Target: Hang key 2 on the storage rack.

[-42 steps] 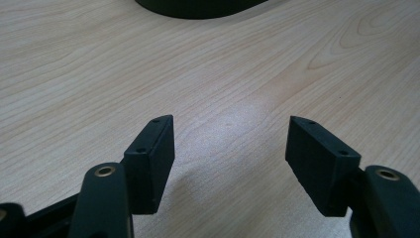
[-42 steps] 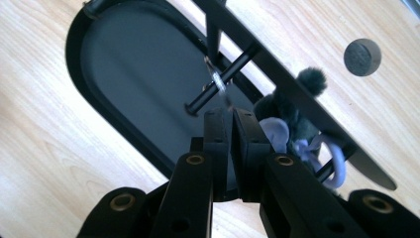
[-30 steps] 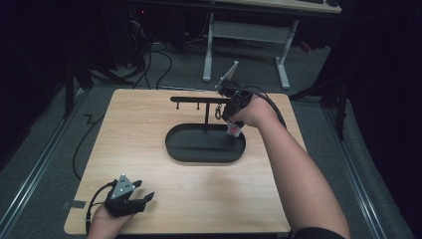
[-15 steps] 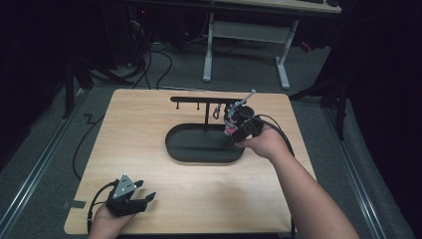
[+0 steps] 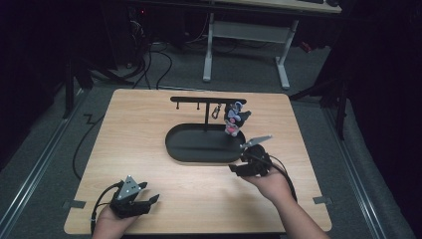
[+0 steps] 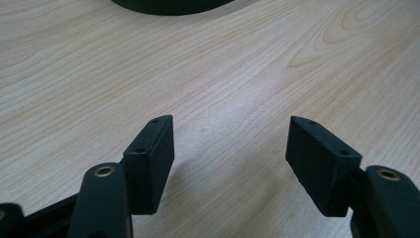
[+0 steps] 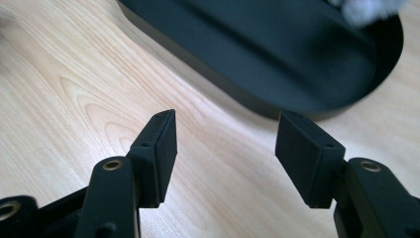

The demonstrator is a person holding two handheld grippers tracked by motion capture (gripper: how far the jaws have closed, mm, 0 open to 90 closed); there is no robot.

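Note:
A black stand has an oval tray (image 5: pixel 191 148) as its base and a crossbar (image 5: pixel 199 99) with small hooks on a post. A small pink, white and dark figure on a keyring (image 5: pixel 234 119) hangs from the bar's right end, over the tray. My right gripper (image 5: pixel 238 164) is at the tray's front right rim, low over the wood and clear of the figure. Its jaws have just been opening and stand open with nothing between them (image 7: pixel 225 136). My left gripper (image 5: pixel 148 193) rests at the front left of the table, open and empty (image 6: pixel 230 144).
The wooden table (image 5: pixel 134 129) ends close behind both hands at its front edge. In the right gripper view the tray's rim (image 7: pixel 233 84) lies just beyond the jaws. A desk frame (image 5: pixel 244 35) and cables lie on the floor beyond the table.
My right gripper came away from the hanging figure, moving down and toward the front to the tray's front right rim, and its jaws opened. The figure stays on the bar. The left gripper kept still.

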